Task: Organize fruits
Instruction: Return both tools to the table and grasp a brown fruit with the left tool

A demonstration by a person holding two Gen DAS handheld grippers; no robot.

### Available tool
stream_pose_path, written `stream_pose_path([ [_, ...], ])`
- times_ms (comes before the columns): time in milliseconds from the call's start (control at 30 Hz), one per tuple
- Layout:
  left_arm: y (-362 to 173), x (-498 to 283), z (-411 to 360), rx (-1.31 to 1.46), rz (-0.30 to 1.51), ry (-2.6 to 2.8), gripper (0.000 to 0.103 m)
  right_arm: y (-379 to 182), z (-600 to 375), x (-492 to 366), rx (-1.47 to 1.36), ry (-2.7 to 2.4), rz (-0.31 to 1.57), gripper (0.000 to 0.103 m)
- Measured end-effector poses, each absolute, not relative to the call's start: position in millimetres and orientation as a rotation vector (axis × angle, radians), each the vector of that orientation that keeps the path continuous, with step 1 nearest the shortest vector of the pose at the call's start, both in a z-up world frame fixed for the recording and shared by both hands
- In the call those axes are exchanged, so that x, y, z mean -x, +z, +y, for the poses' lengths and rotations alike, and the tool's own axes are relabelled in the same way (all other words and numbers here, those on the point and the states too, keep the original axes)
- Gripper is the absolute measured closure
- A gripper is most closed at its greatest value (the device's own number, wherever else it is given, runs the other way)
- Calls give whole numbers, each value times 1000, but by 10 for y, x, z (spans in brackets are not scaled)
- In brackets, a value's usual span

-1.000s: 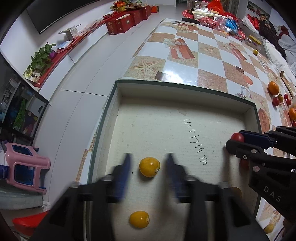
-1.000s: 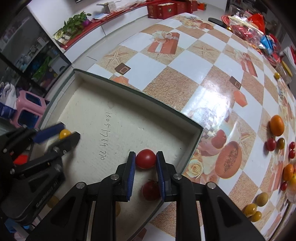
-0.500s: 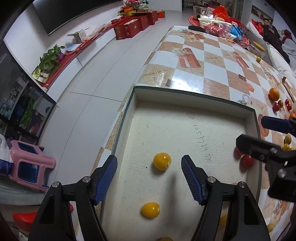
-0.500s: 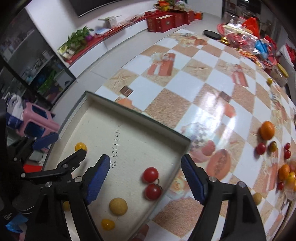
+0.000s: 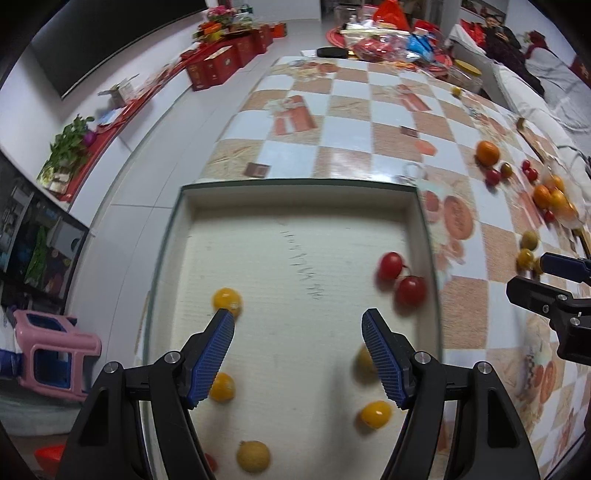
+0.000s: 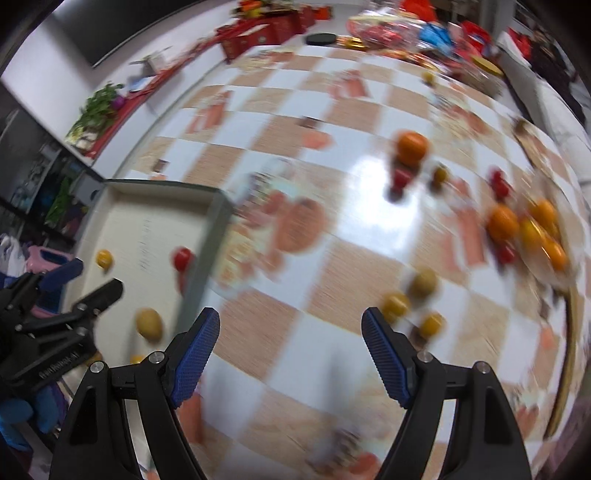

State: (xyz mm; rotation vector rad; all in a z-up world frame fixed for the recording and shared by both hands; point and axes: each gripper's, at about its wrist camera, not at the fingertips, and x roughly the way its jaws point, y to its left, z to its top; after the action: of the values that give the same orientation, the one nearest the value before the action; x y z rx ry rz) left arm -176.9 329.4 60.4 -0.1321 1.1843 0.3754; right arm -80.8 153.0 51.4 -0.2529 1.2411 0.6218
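A shallow white tray (image 5: 295,184) with a green rim holds two red cherry tomatoes (image 5: 389,264) near its right wall and several yellow fruits (image 5: 227,299). My left gripper (image 5: 297,354) hangs open above the tray floor, with nothing between its fingers. My right gripper (image 6: 290,354) is open and empty over the checked tablecloth, to the right of the tray (image 6: 212,236). Just beyond its right finger lie small yellow fruits (image 6: 395,304). Farther off are an orange (image 6: 412,147) and a red tomato (image 6: 400,177). The right wrist view is blurred.
A heap of oranges and tomatoes (image 6: 524,225) lies at the table's right side. Packets and a red plate (image 5: 380,33) crowd the far end of the table (image 5: 347,133). A pink stool (image 5: 55,354) stands on the floor at the left. A person (image 5: 502,37) sits at the far right.
My right gripper opened, left the red tomato in the tray and swung right, out over the tablecloth. My left gripper drew up and to the right, away from the yellow fruit.
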Motion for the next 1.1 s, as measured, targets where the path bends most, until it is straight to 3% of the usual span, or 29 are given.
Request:
stream_pose_path([
  [500,710,1854,2132,8,1222,102,30,311,96,1226,197,390,1347,21],
  [1100,377,2132,1313,44,1322,-33,30,251,29,1033,170,432,1319,21],
])
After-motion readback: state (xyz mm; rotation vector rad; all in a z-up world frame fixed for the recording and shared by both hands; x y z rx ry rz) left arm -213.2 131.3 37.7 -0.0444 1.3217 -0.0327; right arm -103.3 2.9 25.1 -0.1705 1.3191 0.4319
